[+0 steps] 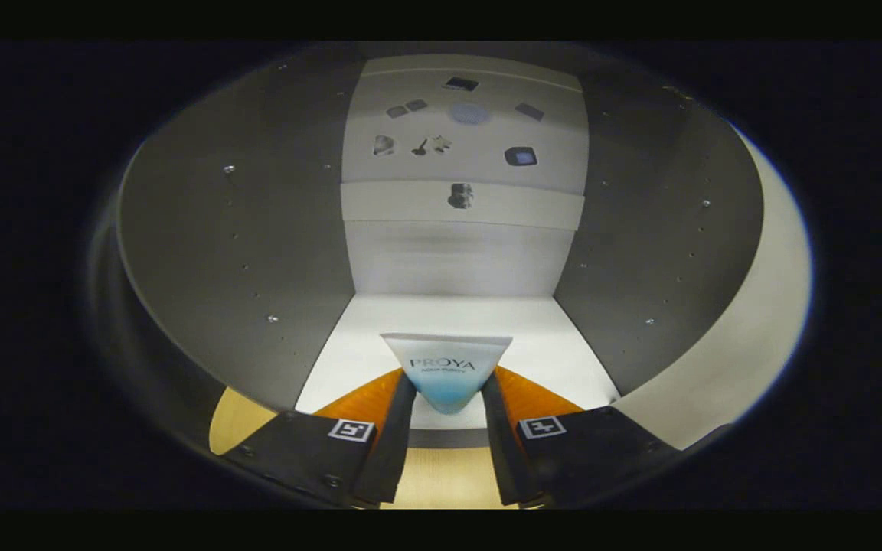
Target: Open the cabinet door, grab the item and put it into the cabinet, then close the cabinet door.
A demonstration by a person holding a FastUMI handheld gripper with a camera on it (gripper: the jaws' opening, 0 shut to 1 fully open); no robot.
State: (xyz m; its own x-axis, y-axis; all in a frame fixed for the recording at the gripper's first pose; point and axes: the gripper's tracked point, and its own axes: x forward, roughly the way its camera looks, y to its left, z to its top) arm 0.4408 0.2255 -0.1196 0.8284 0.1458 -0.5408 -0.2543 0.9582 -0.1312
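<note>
Between the gripper (447, 386) fingers, pinched at its narrow end, the tube (445, 367) looks light, soft, squeezable; cabinet (456, 260) at 12 o'clock.

Tongs-mounted view (close) into cabinet (456, 260)

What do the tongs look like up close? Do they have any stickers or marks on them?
The tongs have two long, flat fingers that narrow toward their tips. Each sits on a bulky, angular block, and each block carries a small square tag printed with a black-and-white pattern. Small screws dot the left block.
</note>
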